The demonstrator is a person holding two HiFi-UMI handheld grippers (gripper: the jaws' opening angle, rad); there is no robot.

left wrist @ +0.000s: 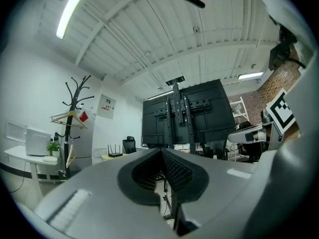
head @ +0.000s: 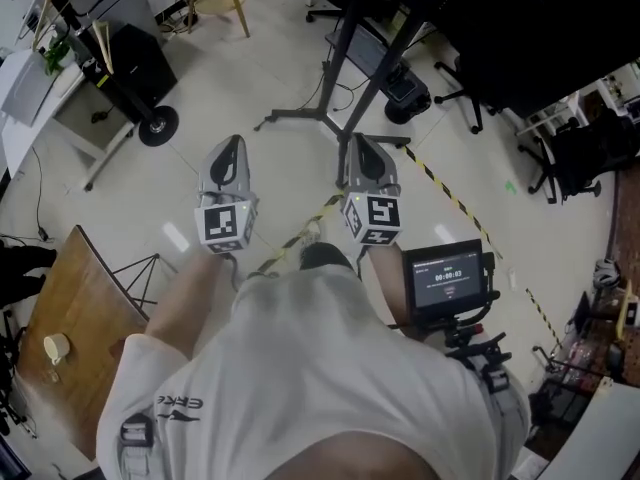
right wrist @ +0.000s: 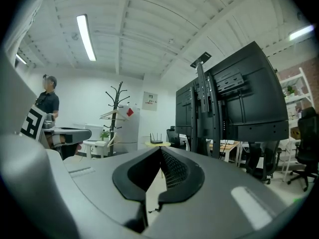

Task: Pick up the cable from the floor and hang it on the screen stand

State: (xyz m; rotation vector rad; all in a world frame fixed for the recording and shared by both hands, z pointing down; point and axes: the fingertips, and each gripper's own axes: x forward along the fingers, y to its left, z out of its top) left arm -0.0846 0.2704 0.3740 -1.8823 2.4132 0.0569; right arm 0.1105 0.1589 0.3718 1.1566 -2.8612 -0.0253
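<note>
Left gripper (head: 233, 146) and right gripper (head: 358, 144): jaws together on both, nothing between them, held level and side by side above the floor. Both face the screen stand (head: 338, 68). A thin dark cable (head: 348, 96) lies on the floor at the stand's base, well apart from both grippers.

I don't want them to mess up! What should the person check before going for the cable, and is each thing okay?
1. Left gripper empty: ok, jaws together on nothing.
2. Right gripper empty: ok, same.
3. Jaws open to grab: not ok, both shut.
4. Screen stand in sight: ok, straight ahead.
5. Cable spotted on the floor: cannot tell.
</note>
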